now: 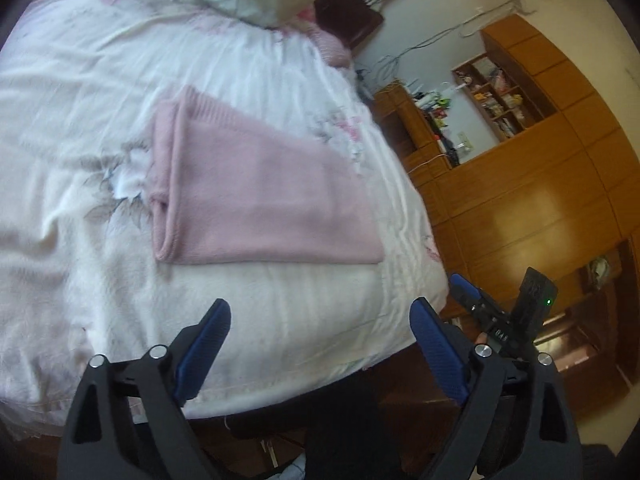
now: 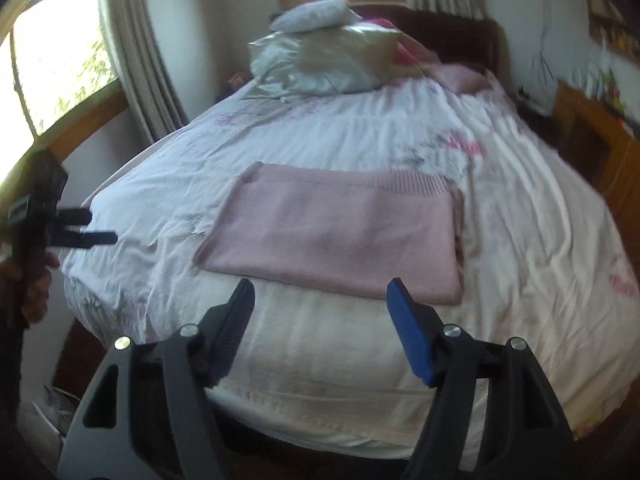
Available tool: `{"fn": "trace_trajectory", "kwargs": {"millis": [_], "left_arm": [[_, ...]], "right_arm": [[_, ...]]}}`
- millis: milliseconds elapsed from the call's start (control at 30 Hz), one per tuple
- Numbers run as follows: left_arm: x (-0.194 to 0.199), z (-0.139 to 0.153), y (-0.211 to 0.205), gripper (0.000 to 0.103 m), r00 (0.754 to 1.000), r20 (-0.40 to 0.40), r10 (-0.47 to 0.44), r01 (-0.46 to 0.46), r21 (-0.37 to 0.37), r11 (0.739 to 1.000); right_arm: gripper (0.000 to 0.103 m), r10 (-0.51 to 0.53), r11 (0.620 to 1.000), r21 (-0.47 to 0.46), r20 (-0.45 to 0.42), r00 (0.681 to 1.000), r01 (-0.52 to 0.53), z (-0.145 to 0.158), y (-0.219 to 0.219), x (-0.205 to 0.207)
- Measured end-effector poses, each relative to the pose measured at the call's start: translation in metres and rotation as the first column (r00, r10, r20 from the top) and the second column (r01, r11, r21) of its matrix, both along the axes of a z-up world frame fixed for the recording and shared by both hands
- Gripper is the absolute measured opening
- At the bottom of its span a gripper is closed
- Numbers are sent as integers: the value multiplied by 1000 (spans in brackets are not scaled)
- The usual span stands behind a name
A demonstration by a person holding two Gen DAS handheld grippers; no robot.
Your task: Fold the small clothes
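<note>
Pink folded garment lies on the bed; both tongs gape wide, empty.

Folded sweater, ahead of the right gripper's fingers: pale pink knit, ribbed band along its far edge. Bedspread under it: white with faint pink and grey floral print. Pillow far beyond: silvery satin. Left gripper: black frame, blue finger pads. Wardrobe, right of those fingers: orange-brown wood.
</note>
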State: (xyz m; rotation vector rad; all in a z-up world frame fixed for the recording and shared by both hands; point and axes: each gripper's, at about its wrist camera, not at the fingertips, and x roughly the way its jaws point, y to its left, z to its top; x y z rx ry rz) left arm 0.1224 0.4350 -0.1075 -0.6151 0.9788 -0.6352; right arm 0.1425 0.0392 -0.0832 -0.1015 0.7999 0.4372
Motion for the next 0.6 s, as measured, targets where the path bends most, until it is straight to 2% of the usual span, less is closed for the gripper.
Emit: {"fn": "trace_trajectory", "kwargs": {"millis": [133, 200, 267, 367, 433, 600], "left_arm": [[-4, 20, 12, 96, 1000, 14, -13, 14, -96, 995], [-4, 19, 24, 97, 1000, 12, 6, -5, -98, 995], [2, 12, 37, 97, 999, -9, 35, -36, -103, 994], [16, -2, 57, 97, 998, -47, 49, -55, -156, 986], [27, -11, 67, 97, 996, -59, 70, -78, -142, 987], [67, -44, 91, 97, 987, -129, 93, -114, -172, 979]], "right_arm": [[74, 118, 988, -103, 56, 991, -112, 25, 56, -43], [76, 170, 978, -132, 62, 983, -161, 29, 82, -52], [77, 202, 968, -164, 76, 976, -188, 33, 105, -60], [81, 239, 955, -199, 85, 967, -218, 36, 135, -66], [82, 265, 945, -221, 85, 960, -241, 34, 153, -66], [82, 297, 931, -238, 59, 953, -275, 27, 186, -50]]}}
